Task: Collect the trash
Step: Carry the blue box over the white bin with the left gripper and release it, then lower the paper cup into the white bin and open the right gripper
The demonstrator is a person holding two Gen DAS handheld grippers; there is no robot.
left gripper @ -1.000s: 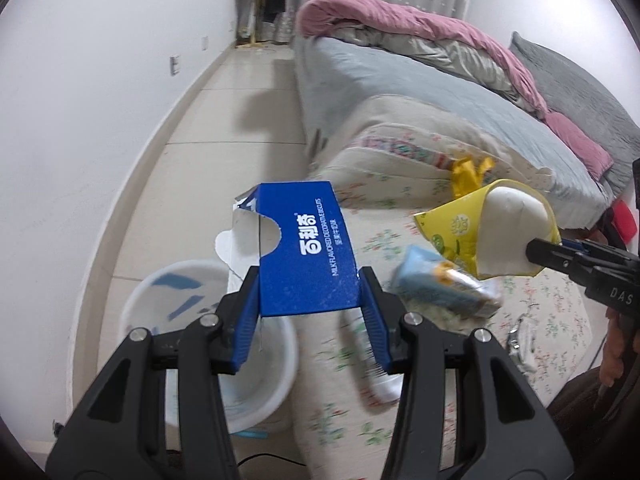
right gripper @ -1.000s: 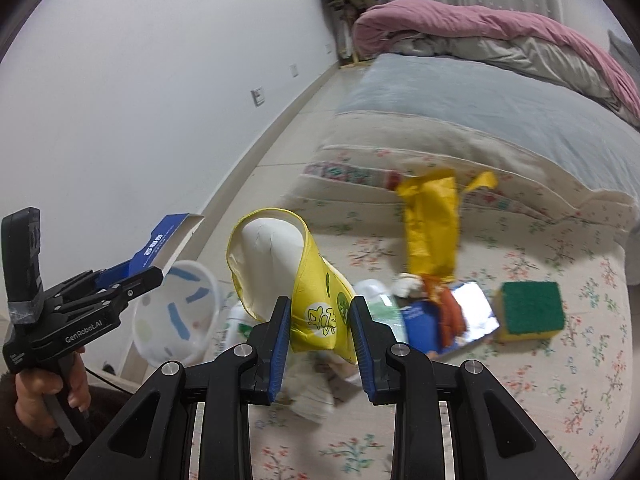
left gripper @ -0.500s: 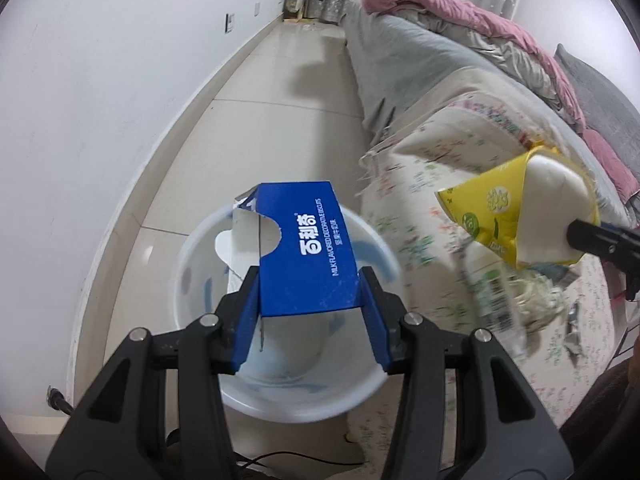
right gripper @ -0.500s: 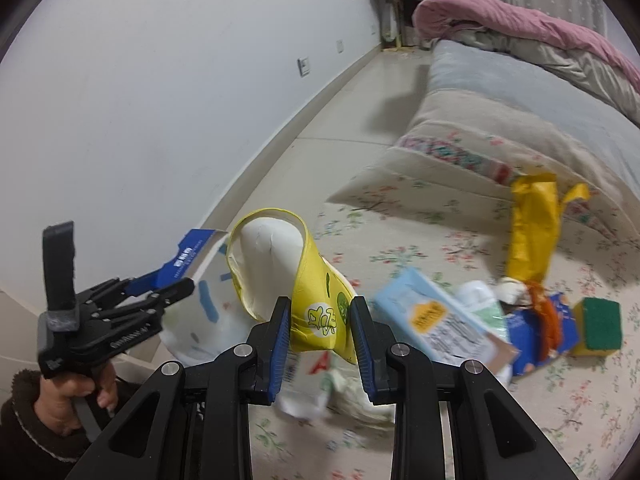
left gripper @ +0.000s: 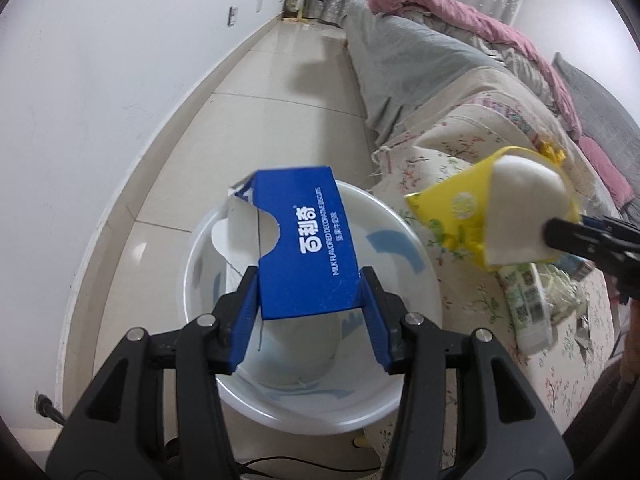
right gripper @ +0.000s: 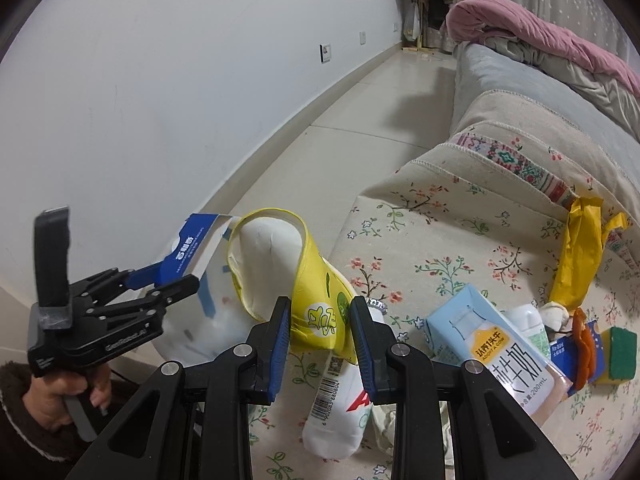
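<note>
Left wrist cam first: the left gripper [left gripper: 310,294] has its blue pads clamped on either side of a flattened blue biscuit box [left gripper: 306,250]. The box's long axis runs straight away from the camera, in line with the fingers, and its torn open end points forward and a bit left. It's held right above the white plastic bin [left gripper: 304,400] on the tiled floor [left gripper: 256,120], just beside the edge of the floral bed cover [left gripper: 472,280]. Off to the right the right gripper [left gripper: 560,238] pokes in, holding a yellow cup-shaped wrapper [left gripper: 468,216] with a white inside, mouth facing roughly toward the camera.

Right wrist cam: the right gripper's [right gripper: 320,328] jaws are closed about halfway, pinching the lower end of the yellow wrapper [right gripper: 316,300]. The wrapper leans up and to the left, open mouth toward the bin [right gripper: 208,320]. The left gripper [right gripper: 168,280] shows at far left with the box [right gripper: 188,248] over the bin. On the bed cover [right gripper: 440,232] lie a white bottle [right gripper: 340,412], a light blue milk carton [right gripper: 492,344], a yellow bag [right gripper: 580,256] and a green sponge [right gripper: 620,348].
</note>
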